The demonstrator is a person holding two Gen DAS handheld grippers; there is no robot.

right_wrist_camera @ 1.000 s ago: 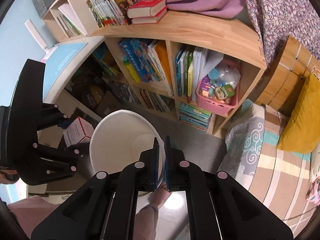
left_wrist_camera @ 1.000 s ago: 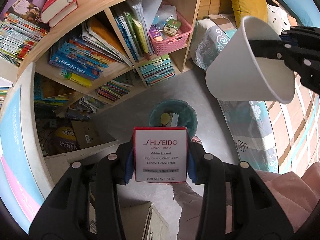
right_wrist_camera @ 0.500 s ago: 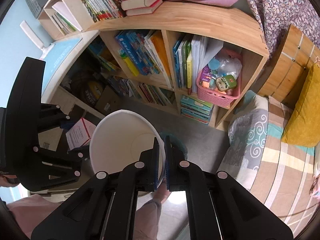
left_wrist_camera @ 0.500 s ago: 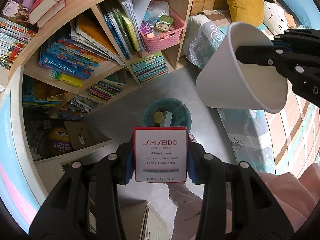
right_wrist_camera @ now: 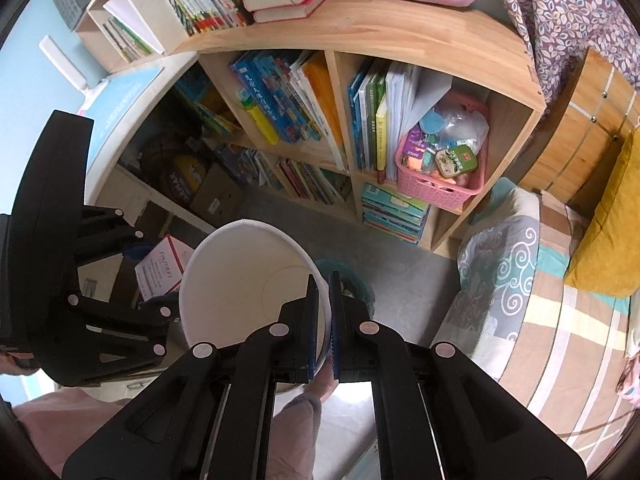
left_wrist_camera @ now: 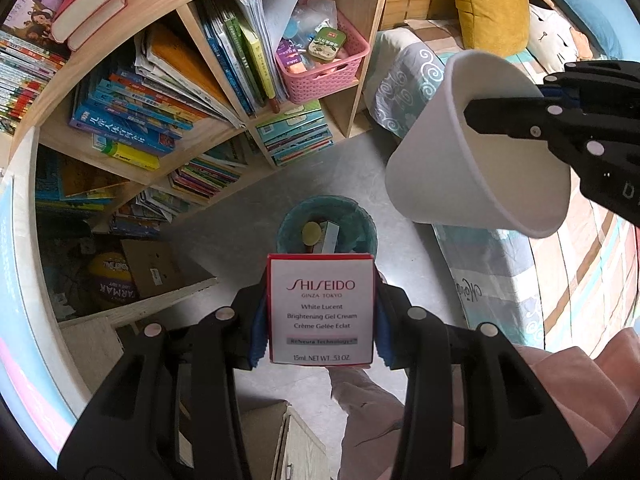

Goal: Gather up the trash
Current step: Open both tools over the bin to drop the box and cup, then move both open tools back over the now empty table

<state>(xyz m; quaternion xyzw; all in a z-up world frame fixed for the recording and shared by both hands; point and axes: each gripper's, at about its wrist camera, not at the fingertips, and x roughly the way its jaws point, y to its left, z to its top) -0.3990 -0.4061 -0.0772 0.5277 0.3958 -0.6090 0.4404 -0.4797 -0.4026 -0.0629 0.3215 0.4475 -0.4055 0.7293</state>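
Note:
My left gripper [left_wrist_camera: 321,312] is shut on a white Shiseido box [left_wrist_camera: 321,309] with red edges, held in the air above a teal trash bin [left_wrist_camera: 362,220] on the grey floor. The bin holds a yellow lid and a small carton. My right gripper [right_wrist_camera: 324,320] is shut on the rim of a white paper cup [right_wrist_camera: 240,280], which is empty. The cup [left_wrist_camera: 460,152] shows at the right of the left wrist view, up and right of the bin. In the right wrist view the box [right_wrist_camera: 160,268] shows at left and the bin [right_wrist_camera: 352,280] is mostly hidden behind the cup.
A wooden bookshelf [left_wrist_camera: 168,92] full of books stands behind the bin, with a pink basket [left_wrist_camera: 324,68] in one compartment. A bed with a patterned quilt [left_wrist_camera: 580,248] and a yellow pillow [left_wrist_camera: 492,4] lies to the right. A cardboard box and a ball [left_wrist_camera: 112,280] sit at left.
Both grippers have moved closer over the bin while keeping their hold. The cup has shifted left and down in the left wrist view.

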